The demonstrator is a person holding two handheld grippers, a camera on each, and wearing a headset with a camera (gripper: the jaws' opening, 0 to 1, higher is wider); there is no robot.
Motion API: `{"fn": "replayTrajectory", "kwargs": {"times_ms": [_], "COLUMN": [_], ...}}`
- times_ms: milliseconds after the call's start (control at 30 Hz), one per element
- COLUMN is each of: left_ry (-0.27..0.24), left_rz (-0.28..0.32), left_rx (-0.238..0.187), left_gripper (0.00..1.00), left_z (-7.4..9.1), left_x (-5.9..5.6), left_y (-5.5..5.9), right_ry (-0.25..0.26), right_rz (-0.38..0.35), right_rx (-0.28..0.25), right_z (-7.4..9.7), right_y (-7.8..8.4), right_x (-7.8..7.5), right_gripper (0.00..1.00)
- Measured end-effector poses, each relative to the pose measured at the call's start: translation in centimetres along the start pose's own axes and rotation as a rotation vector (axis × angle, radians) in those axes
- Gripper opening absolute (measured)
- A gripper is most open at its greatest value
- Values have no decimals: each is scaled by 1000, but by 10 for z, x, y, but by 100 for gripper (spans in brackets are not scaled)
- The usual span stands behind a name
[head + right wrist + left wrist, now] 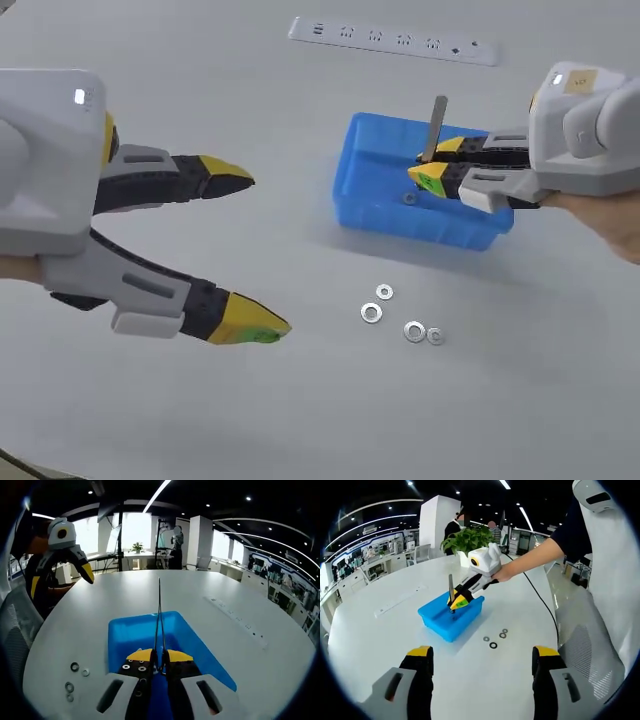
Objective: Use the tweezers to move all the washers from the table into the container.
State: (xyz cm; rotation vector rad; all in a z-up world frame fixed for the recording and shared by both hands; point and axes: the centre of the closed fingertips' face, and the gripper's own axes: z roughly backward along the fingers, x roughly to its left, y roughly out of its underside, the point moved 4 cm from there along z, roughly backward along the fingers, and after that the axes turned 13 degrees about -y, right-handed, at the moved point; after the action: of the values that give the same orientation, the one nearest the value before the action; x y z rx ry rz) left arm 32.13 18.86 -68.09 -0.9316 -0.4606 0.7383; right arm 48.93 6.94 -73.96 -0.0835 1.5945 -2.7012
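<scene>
Currently we hold the right gripper (432, 170) over the blue container (372, 205). Its jaws are pressed together on the tweezers (437, 122), whose thin legs run forward between the yellow tips. We judge the hold sits over the bin so that anything let go falls inside its walls. One washer (409, 198) lies on the container floor just below the gripper. Whether the tweezers carry a washer now, we cannot tell.

Four washers (385, 292) lie loose on the worktop (200, 420), close together, near the container's front wall but apart from it. Our left gripper (243, 253) hangs well to the side, jaws spread wide, pinching nothing. It is parked there, we think, to keep the path between washers and bin free. A power strip (395, 40) lies beyond the container, out of the work.

Judgement: the task is early, most of it undone. The next pick calls for a low, careful approach, since thin rings on a smooth top may skid from the tweezer points.
</scene>
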Motion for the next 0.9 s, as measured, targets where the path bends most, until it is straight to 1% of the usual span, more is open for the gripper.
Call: {"fn": "replayTrajectory", "kwargs": {"times_ms": [267,467,700,833,900], "left_ry": [3,2,9,6,1], "left_rz": [-3,-3,-5,0,-4], "left_rx": [6,7,15,-3,-19], "left_gripper": [85,85,85,84,84], "left_z": [0,0,1,-1,-4], "left_x": [0,1,-1,3,9], "left_y": [0,-1,0,-6,-12], "right_ry": [3,7,10,5,1], "right_rz": [1,-4,-12,-10,-9], "right_rx": [12,7,-2,-8,-12], "right_z": [0,0,2,3,5], "right_y": [4,6,6,4,2], "right_x": [0,0,0,0,0], "right_gripper": [10,10,9,10,10]}}
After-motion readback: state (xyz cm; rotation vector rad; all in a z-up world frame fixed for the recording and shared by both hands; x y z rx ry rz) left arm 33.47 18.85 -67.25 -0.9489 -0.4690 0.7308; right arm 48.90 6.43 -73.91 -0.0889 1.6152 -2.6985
